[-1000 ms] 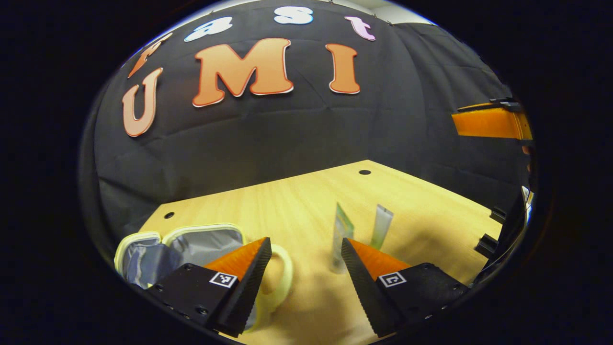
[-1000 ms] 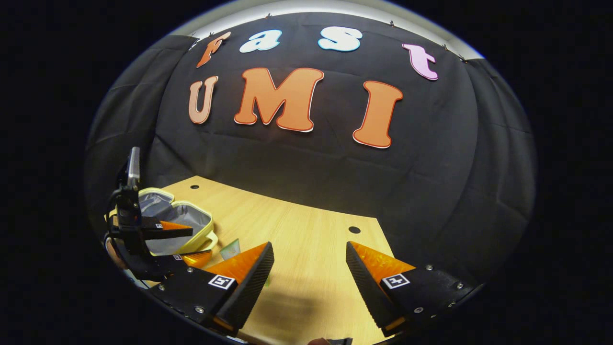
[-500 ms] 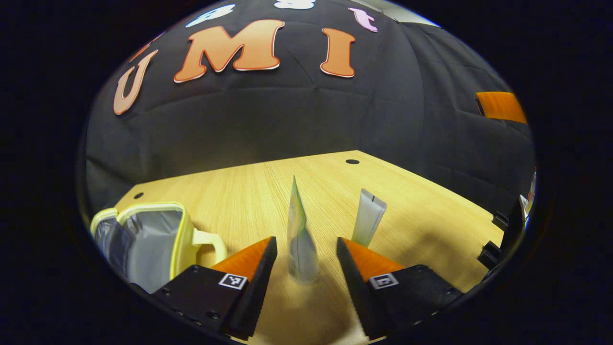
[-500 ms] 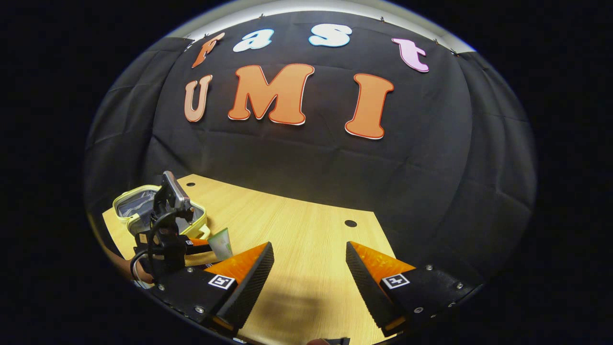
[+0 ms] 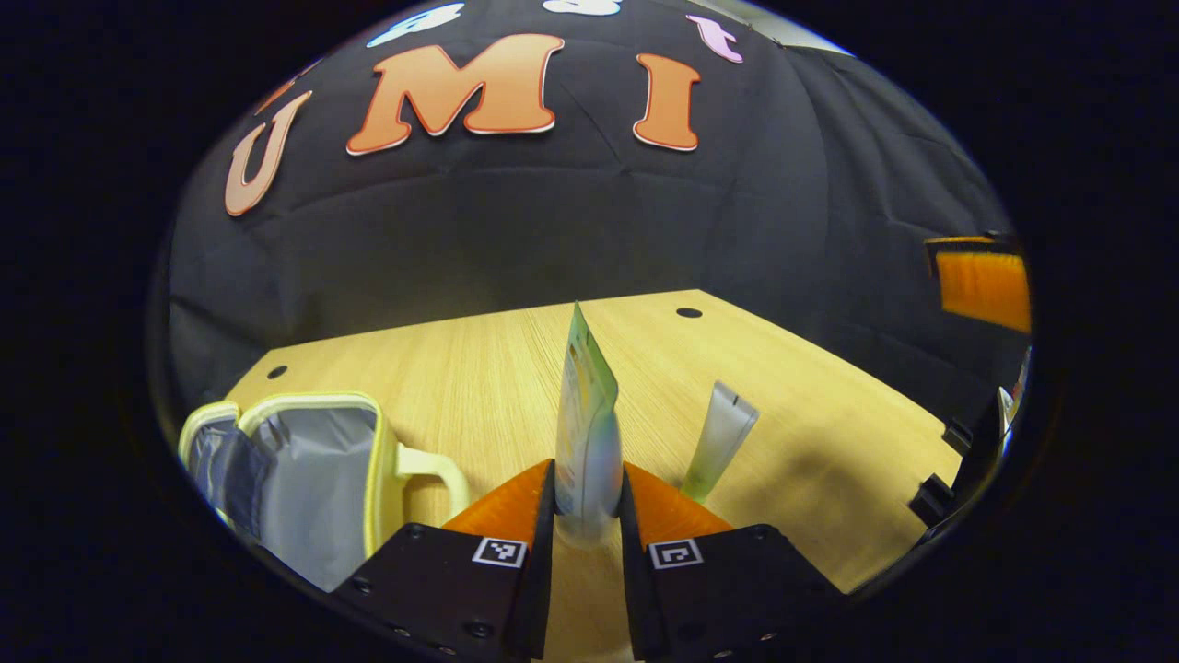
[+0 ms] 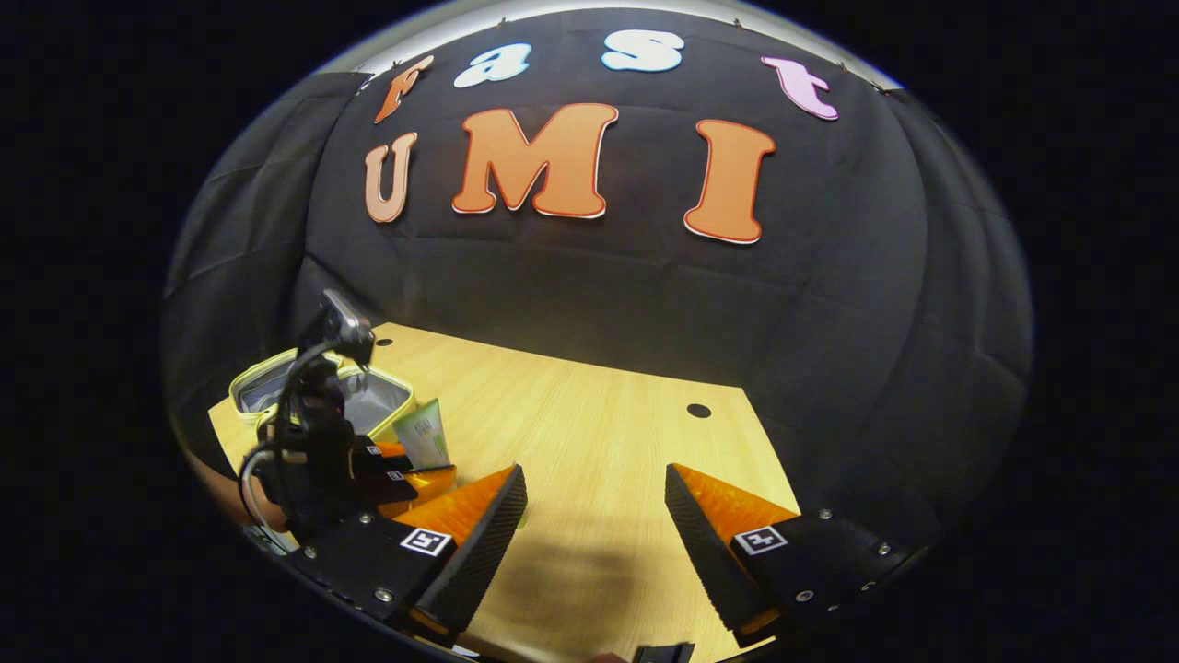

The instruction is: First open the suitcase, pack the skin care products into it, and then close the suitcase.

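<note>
In the left gripper view my left gripper [image 5: 588, 516] is shut on a green-and-white skin care tube [image 5: 587, 433], which stands upright between the fingers. A second pale tube [image 5: 720, 442] stands just right of it on the table. The small yellow-trimmed suitcase [image 5: 304, 470] lies open at the lower left, showing its grey lining. In the right gripper view my right gripper [image 6: 594, 516] is open over bare table, holding nothing. The left gripper [image 6: 405, 470] with its tube [image 6: 424, 435] shows there at the left, in front of the open suitcase [image 6: 378, 405].
The wooden table [image 6: 589, 433] has small round holes [image 6: 698, 410] near its back edge. The black cloth wall closes in behind and on the right. An orange finger [image 5: 981, 285] of the right gripper shows at the far right of the left gripper view.
My left gripper moved up to the green-and-white tube and closed its fingers on it. The right gripper stayed open and barely shifted.
</note>
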